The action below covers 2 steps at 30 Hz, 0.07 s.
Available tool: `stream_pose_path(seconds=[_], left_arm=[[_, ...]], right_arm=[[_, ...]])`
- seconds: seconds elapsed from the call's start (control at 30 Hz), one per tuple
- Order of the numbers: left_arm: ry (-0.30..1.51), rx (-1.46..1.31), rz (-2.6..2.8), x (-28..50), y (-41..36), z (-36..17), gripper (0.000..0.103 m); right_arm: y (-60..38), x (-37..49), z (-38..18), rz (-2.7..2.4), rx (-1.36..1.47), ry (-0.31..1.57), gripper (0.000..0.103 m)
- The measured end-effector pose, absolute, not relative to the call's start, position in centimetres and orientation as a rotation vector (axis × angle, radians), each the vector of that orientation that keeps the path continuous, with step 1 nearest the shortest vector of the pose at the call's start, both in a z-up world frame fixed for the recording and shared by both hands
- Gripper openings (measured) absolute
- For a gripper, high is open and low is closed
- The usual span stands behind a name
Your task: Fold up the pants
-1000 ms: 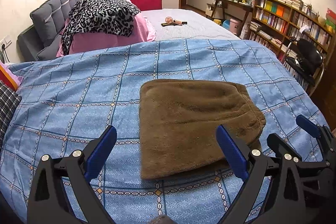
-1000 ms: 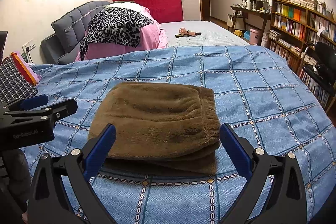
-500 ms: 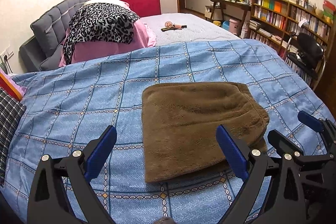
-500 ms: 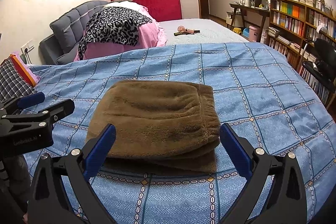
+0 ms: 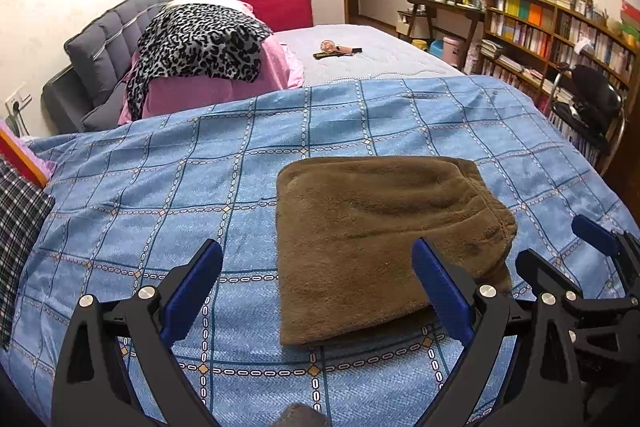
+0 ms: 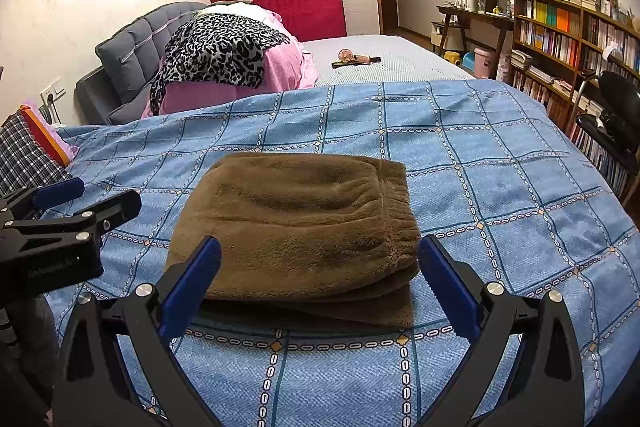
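The brown pants (image 6: 296, 223) lie folded in a stack on the blue quilt (image 6: 500, 187), unmoved over the last second, while the left tool (image 5: 316, 287) and right tool (image 6: 320, 279), both spread wide and empty, have apparently drawn back, so folding looks finished.

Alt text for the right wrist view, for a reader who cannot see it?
Folded brown pants lie on a blue checked bedspread, just ahead of the open, empty right gripper. The left gripper shows at the left edge, holding nothing.
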State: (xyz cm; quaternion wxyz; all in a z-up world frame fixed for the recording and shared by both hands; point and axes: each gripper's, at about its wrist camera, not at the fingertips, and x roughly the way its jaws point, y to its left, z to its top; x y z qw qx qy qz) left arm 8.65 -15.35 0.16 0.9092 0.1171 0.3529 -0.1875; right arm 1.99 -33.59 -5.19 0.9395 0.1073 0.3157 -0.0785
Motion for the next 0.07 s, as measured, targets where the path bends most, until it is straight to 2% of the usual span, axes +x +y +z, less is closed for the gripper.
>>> stream_pose_path(seconds=[0.07], left_arm=[[0.729, 0.238, -0.386, 8.65, -15.21, 0.22, 0.095]], right_arm=[[-33.6, 1.94, -5.19, -0.161, 0.222, 0.644, 0.1]])
